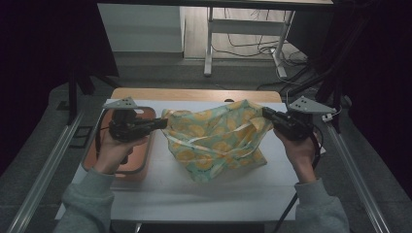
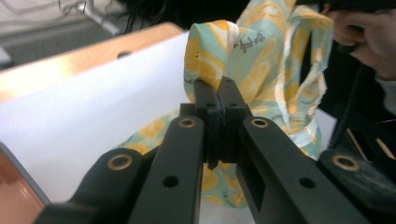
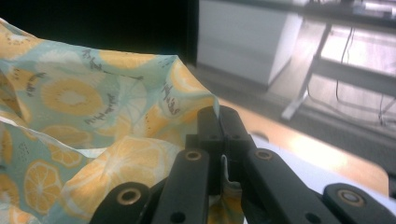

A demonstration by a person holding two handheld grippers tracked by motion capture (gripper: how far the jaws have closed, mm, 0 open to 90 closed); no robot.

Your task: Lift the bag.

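grey sleeves and both hands sit closest at the bottom of the high view, forearms angled in toward the middle of the white table [image 1: 194, 194]. left hand [image 1: 112, 148] wraps the left tongs [image 1: 164, 123] from below, pointing them toward the right; right hand [image 1: 300, 148] grips the right tongs [image 1: 265, 112], pointing them back toward the left. between them hangs the bag [image 1: 214, 141], thin soft cloth, pale teal with yellow lemon slices and a cream strap, crumpled and sagging, its lower part resting on the table.

left tongs are pressed together, pinching a folded bit of the bag's edge right at the tips, clear in the left gripper view [image 2: 217, 86]. right tongs are also clamped tight on the bag's other top corner [image 3: 219, 114]. so the bag is stretched between the two tips.

under the left tongs sits an orange tray [image 1: 141, 162] with rounded corners. past the tongs, a wooden table edge [image 1: 194, 94], then grey floor with desk legs [image 1: 209, 48] and cables.
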